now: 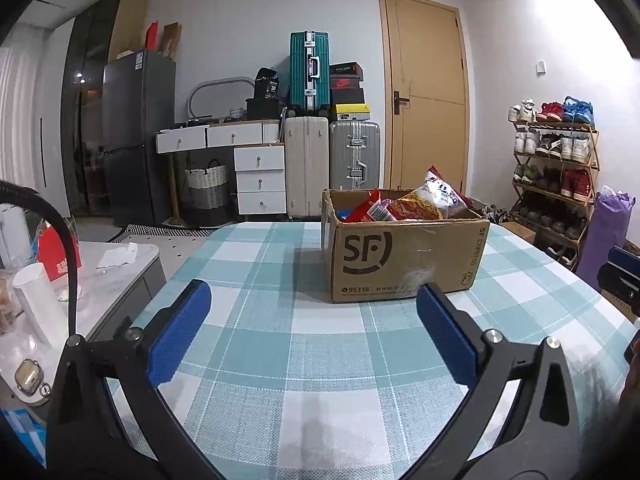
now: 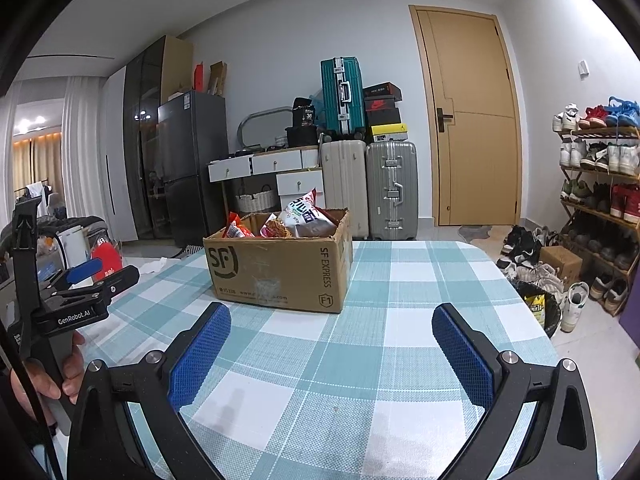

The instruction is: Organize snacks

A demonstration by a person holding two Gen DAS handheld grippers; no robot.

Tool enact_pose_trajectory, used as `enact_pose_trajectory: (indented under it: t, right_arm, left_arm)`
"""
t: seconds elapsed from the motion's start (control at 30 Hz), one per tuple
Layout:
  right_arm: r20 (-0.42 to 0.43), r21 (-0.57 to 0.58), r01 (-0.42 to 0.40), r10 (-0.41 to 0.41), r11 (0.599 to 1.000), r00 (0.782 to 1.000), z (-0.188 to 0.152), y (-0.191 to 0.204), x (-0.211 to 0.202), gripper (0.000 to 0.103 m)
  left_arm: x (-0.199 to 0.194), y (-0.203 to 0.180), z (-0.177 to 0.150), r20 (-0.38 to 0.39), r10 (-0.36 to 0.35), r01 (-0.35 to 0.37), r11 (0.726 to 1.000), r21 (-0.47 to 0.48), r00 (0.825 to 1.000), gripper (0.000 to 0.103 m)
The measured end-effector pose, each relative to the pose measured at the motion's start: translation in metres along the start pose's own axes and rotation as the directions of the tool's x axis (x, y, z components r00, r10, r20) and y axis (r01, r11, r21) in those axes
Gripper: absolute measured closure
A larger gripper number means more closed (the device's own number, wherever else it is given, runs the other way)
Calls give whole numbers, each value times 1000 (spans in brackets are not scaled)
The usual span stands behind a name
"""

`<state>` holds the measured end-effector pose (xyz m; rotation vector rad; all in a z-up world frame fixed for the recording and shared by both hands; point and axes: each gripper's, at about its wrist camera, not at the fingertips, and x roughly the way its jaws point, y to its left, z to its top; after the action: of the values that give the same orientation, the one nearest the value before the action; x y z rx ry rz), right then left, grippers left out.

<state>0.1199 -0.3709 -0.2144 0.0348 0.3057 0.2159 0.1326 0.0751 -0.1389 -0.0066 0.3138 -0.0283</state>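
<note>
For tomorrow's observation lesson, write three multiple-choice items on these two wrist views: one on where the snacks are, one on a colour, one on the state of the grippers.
1. Where are the snack packets?
A. Spread on the tablecloth
B. Inside the cardboard box
C. On the shoe rack

2. What colour are the gripper pads?
A. Blue
B. Red
C. Yellow

3. How do the left gripper and right gripper stand?
A. Both shut on a packet
B. One open, one shut
C. Both open and holding nothing

Answers:
1 B: the packets stick up out of the open box on the checked tablecloth.
2 A: the pads on both fingers are blue in each view.
3 C: each pair of fingers is spread wide with only tablecloth between them.
</note>
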Motion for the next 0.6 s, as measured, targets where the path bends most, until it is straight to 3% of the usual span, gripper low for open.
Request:
enact_pose_trajectory:
  t: [0.6]
  right_arm:
    - [-3,10,-6,6,1000,1000,-2,-2,-1,0]
  left_arm:
    - [-2,-9,-1,2,-11,11,1000,10,1000,0]
